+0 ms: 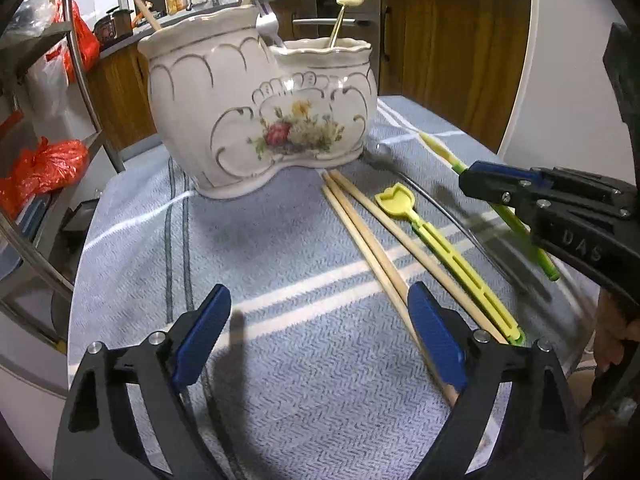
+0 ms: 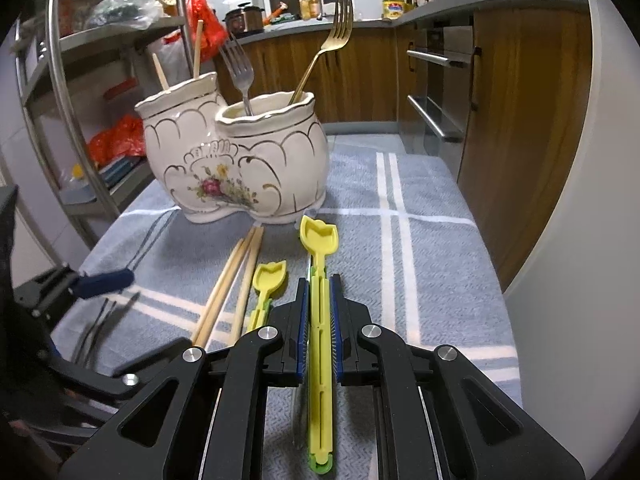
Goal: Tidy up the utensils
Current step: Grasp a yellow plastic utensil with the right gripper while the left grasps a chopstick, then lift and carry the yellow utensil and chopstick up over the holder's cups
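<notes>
A white floral ceramic holder [image 1: 260, 112] [image 2: 240, 160] with two compartments stands on the cloth. Its lower compartment holds a gold fork [image 2: 336, 36] and a silver fork [image 2: 240, 68]; chopsticks [image 2: 196, 48] stand in the taller one. My right gripper [image 2: 319, 292] [image 1: 466, 178] is shut on a yellow-green spoon [image 2: 320, 320] [image 1: 448, 158], whose bowl points at the holder. A second yellow spoon [image 1: 440, 248] [image 2: 268, 280] and several wooden chopsticks [image 1: 360, 232] [image 2: 232, 292] lie on the cloth. My left gripper [image 1: 320, 340] is open just above the cloth, with its right finger over the chopsticks' near ends.
A blue-grey striped cloth [image 1: 280, 240] covers the table. A thin metal utensil [image 1: 424, 188] lies beside the holder. A metal rack [image 1: 80, 60] with red bags stands at the left. Wooden cabinets and an oven [image 2: 436, 92] are behind, and the table's edge is at the right.
</notes>
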A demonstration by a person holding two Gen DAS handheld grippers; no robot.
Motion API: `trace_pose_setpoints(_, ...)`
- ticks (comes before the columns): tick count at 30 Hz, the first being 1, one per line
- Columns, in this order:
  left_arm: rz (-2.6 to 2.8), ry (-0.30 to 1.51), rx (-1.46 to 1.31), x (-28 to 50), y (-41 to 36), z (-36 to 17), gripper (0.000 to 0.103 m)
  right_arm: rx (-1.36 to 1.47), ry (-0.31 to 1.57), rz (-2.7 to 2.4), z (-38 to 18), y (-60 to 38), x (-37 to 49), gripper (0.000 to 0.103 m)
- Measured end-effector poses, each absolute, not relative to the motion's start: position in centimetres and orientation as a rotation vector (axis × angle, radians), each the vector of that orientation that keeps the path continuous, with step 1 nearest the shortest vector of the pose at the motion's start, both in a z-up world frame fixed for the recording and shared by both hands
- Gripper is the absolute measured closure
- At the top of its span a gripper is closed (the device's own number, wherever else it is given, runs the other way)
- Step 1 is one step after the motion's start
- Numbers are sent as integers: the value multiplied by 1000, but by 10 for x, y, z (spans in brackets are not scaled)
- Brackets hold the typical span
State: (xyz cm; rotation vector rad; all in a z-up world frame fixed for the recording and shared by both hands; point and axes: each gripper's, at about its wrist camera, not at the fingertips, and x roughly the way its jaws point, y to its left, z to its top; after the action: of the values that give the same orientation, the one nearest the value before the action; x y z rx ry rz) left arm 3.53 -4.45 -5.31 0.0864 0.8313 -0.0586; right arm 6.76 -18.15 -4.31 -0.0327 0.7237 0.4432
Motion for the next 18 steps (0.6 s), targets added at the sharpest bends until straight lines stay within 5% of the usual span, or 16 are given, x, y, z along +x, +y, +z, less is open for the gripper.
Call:
trace_pose_setpoints(6,-56,839,107,38,-47,-55,24,-28,709,446,-39,-184,66,92)
trace_pose_setpoints(11,-140,854,102,43,-51,-51,81,-35,695,458,-37,-182,62,92)
trace_pose_setpoints(13,-146,857,110,43,-48,-50,94,-37,683,466,-36,-182,60,92)
trace_pose_setpoints(18,-173,864,104,44,-39,-48,98,-33,649,493,-30,-182,57,92)
